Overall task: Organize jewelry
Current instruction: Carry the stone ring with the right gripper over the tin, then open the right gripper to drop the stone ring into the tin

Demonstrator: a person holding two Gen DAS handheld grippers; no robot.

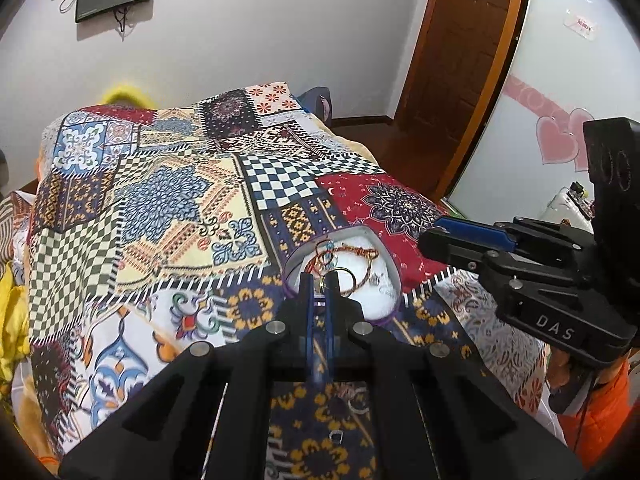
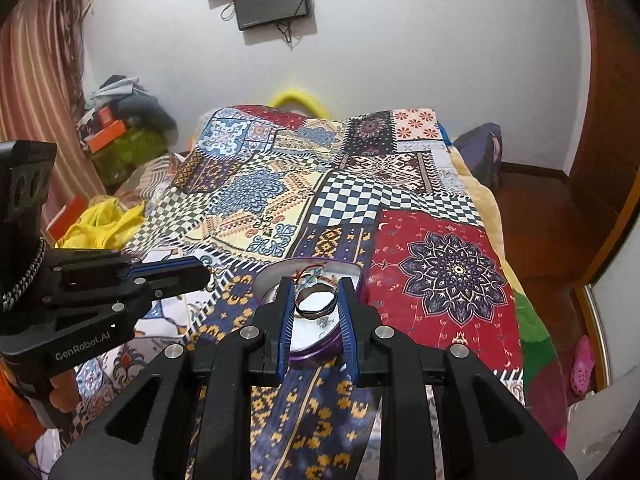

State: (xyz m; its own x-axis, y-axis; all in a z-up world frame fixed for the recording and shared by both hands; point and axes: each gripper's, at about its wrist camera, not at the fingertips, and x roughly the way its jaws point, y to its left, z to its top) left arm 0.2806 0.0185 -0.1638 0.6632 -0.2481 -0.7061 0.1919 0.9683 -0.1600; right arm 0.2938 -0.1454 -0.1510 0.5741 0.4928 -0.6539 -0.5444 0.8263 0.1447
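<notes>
A white heart-shaped box with a purple rim lies on the patchwork bedspread and holds several bracelets and rings. My left gripper is nearly shut on a small gold piece of jewelry at the box's near edge. My right gripper is shut on a dark bangle and holds it above the box. In the left wrist view the right gripper is to the right of the box. In the right wrist view the left gripper is left of the box.
The patchwork bedspread covers the bed. Small loose jewelry pieces lie on the cloth near me. Yellow cloth and boxes lie left of the bed. A wooden door stands at the right.
</notes>
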